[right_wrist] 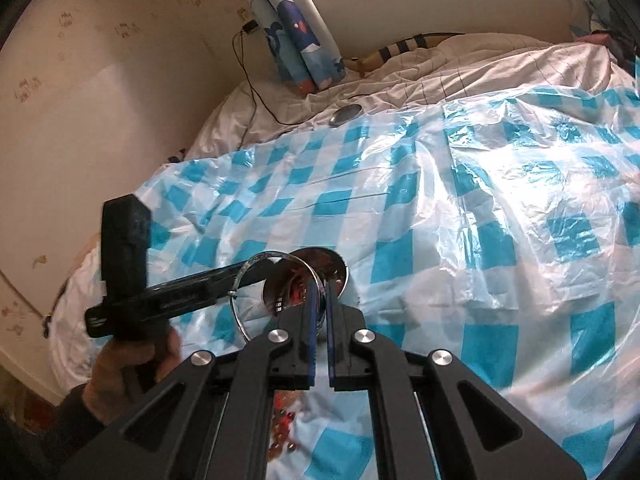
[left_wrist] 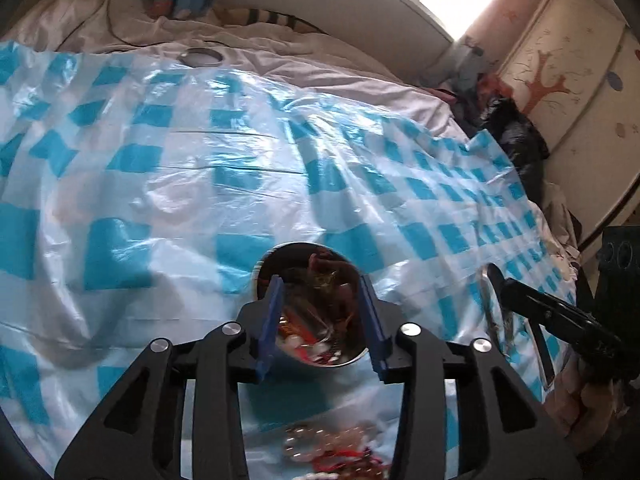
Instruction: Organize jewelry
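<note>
1. Sorting jewelry into the metal bowl (left_wrist: 310,308) on the bed's checked plastic sheet (left_wrist: 168,168).
2. My left jaws (left_wrist: 322,320) stand spread above the bowl, empty.
3. My right jaws (right_wrist: 319,320) pinch a silver bangle (right_wrist: 256,280); I judge it goes in the bowl next.
4. Both hands angle downward; loose beads (left_wrist: 332,454) lie beneath.

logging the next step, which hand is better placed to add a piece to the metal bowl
Right: the right gripper is shut on a silver bangle close to the bowl, while the left gripper hangs open and empty above it.
</note>
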Available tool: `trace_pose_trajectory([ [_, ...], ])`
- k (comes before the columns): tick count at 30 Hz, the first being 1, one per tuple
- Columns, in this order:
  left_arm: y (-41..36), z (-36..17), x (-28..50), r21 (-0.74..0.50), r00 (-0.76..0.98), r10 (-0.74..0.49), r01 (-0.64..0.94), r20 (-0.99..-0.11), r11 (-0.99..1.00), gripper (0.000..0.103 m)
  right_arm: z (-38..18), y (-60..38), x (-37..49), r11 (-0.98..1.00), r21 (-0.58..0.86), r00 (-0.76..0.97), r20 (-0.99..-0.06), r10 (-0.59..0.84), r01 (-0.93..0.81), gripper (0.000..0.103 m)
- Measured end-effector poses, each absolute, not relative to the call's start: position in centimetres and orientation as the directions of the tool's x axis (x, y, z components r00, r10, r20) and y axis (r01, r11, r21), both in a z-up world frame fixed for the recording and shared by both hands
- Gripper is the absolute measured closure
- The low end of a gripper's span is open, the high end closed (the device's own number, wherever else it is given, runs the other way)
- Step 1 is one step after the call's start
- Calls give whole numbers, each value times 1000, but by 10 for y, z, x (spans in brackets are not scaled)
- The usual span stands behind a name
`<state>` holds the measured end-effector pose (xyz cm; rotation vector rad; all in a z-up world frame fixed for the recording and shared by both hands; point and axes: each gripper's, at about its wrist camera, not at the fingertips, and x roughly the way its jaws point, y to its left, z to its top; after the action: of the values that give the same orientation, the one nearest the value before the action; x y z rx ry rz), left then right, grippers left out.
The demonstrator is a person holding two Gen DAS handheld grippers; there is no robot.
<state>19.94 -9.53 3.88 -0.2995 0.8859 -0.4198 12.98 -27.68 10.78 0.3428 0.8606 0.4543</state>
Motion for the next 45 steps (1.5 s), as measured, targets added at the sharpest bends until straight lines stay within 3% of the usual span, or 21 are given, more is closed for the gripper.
trace_pose_trajectory([
  [4, -75, 54, 189, -419, 615, -446, 198, -651, 886, 53, 95, -261, 145, 865, 450, 577, -654, 490, -224, 98],
  [16, -58, 41, 162, -330, 540, -408, 239, -737, 913, 51, 71, -230, 172, 904, 390, 557, -718, 417, -174, 97],
  [18, -57, 39, 156, -325, 521, -414, 258, -746, 910, 51, 81, -237, 166, 907, 385, 580, -704, 409, -172, 90],
  [19, -58, 38, 152, -319, 510, -417, 272, -752, 908, 51, 86, -242, 161, 909, 378, 591, -698, 403, -173, 78],
  [20, -60, 36, 149, -315, 492, -427, 296, -758, 902, 51, 88, -243, 158, 911, 374, 593, -698, 401, -176, 72],
  [35, -116, 10, 77, -207, 319, -456, 584, -831, 785, 51, 89, -258, 100, 904, 363, 535, -729, 427, -227, 61],
  [43, -120, -1, 76, -211, 291, -441, 578, -849, 788, 59, 93, -259, 93, 899, 366, 536, -722, 437, -240, 54],
  [45, -123, -8, 77, -199, 275, -414, 571, -867, 796, 68, 93, -258, 93, 898, 366, 532, -723, 439, -244, 52],
])
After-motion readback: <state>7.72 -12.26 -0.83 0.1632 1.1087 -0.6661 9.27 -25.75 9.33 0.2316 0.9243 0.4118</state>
